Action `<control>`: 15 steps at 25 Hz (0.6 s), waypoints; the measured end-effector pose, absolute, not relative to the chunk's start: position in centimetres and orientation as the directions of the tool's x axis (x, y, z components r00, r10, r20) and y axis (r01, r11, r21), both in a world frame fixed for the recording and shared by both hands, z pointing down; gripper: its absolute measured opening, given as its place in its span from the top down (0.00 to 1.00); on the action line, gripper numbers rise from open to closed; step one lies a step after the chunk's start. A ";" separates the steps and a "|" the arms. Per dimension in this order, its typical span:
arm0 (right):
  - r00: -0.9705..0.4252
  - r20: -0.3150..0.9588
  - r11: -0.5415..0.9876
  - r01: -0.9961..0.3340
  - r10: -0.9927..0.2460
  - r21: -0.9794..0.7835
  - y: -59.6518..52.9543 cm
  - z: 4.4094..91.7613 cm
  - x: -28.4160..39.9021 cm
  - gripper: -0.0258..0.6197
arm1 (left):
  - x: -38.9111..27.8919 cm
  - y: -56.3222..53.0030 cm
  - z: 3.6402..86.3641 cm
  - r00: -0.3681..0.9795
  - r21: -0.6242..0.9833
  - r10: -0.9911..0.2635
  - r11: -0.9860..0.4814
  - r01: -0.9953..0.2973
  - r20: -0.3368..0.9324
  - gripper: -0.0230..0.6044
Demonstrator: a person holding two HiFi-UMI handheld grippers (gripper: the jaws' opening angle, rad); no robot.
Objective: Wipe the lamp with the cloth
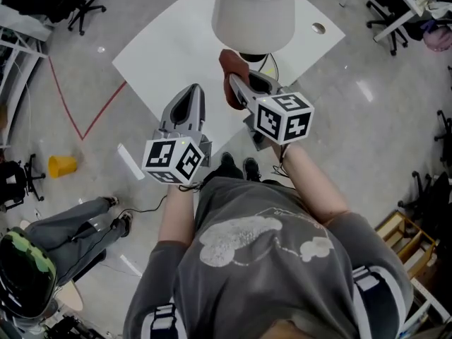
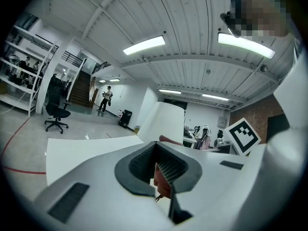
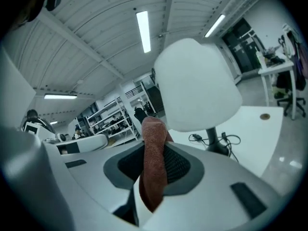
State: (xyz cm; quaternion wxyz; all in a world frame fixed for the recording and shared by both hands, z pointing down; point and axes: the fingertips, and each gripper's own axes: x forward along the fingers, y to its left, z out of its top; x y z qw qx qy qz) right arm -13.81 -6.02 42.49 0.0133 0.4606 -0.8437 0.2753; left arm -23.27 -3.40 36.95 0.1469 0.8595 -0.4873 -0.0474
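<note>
The cloth (image 1: 229, 65), a rust-brown terry piece, is clamped between the jaws of the right gripper (image 1: 239, 87). A fold stands up past the tips and a tail hangs beneath them. It is held beside the lamp (image 1: 253, 16), just under the rim of the white shade (image 3: 197, 88). Whether cloth and shade are already touching cannot be settled, since their outlines merely overlap in the right gripper view. The lamp stands toward the far corner of a white surface (image 1: 169, 58), with a cable (image 3: 226, 139) looped on the surface by its stand (image 3: 211, 137).

The left gripper (image 1: 191, 94) is held beside the right one, nearer the person, with its jaws drawn together on nothing. The reddish sliver seen through the slit between them is probably the cloth beyond, not something gripped.

The step in hand appears to be bringing the cloth onto the shade. It would be done best if only the protruding fold were laid against the shade, with the hard jaw tips kept off it. Pressure should be kept light, as the shade looks likely to tilt or the lamp to rock. Strokes are best carried round the wall of the shade. The stand could be steadied by the free left gripper, and the cable should be kept clear.
</note>
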 end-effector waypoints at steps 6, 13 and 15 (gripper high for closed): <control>-0.527 0.190 0.458 -0.832 -0.828 -0.311 -6.1 36.9 -13.1 0.82 | -23.6 -4.6 34.6 0.577 0.289 -0.817 -0.553 -0.782 -0.003 0.95; -0.468 0.116 0.446 -0.878 -0.876 -0.174 -8.5 30.3 -9.6 0.82 | -20.8 -7.0 30.9 0.675 0.298 -0.735 -0.660 -0.689 -0.069 0.95; -0.463 0.108 0.446 -0.882 -0.880 -0.150 -9.1 29.4 -8.5 0.82 | -20.0 -7.2 30.2 0.686 0.286 -0.723 -0.676 -0.679 -0.081 0.95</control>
